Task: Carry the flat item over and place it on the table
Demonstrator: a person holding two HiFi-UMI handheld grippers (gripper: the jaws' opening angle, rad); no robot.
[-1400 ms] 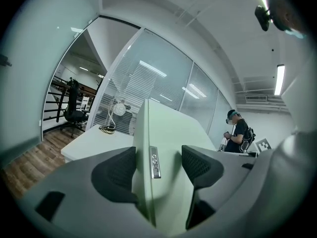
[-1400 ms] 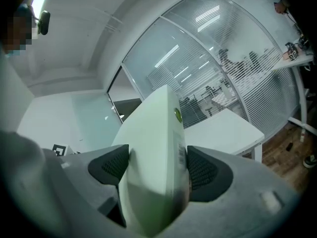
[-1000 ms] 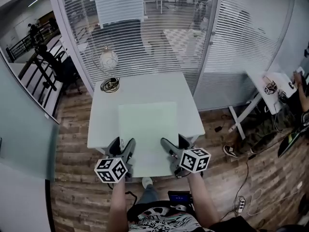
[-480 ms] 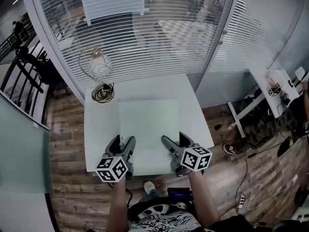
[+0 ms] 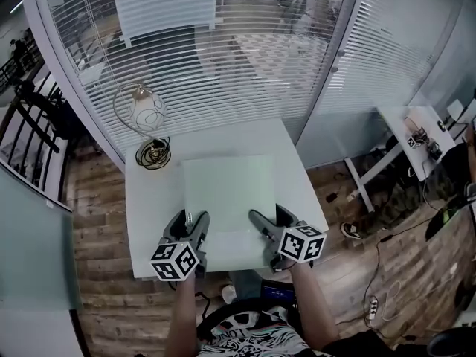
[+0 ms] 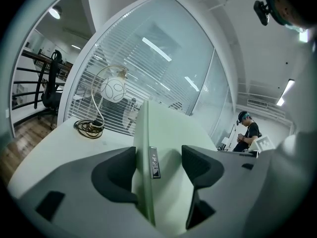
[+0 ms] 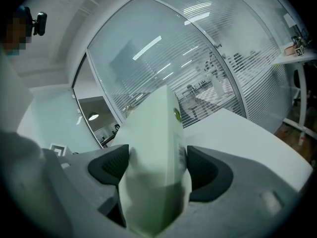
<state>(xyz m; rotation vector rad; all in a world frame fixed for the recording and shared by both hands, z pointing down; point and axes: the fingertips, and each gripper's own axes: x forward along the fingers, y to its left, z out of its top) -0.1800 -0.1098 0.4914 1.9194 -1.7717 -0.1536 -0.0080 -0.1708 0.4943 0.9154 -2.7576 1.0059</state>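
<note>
A pale green flat board (image 5: 229,192) hangs level just above the white table (image 5: 152,207); I cannot tell whether it touches the top. My left gripper (image 5: 190,225) is shut on its near left edge and my right gripper (image 5: 269,225) on its near right edge. In the left gripper view the board (image 6: 166,128) runs edge-on between the jaws of that gripper (image 6: 158,167), a small label showing on its rim. The right gripper view shows the board (image 7: 156,133) filling the gap of the right gripper (image 7: 153,170). Its near edge lies close to the table's front edge.
A desk lamp (image 5: 143,110) with a coiled cable at its base (image 5: 152,155) stands at the table's back left corner. Glass walls with blinds (image 5: 245,58) close off the far side. A second white desk (image 5: 416,136) and cables on the wooden floor (image 5: 379,303) are to the right.
The person has stepped up to the table. The board, which overhung the table's front edge, now lies over the tabletop. Both grippers keep their hold.
</note>
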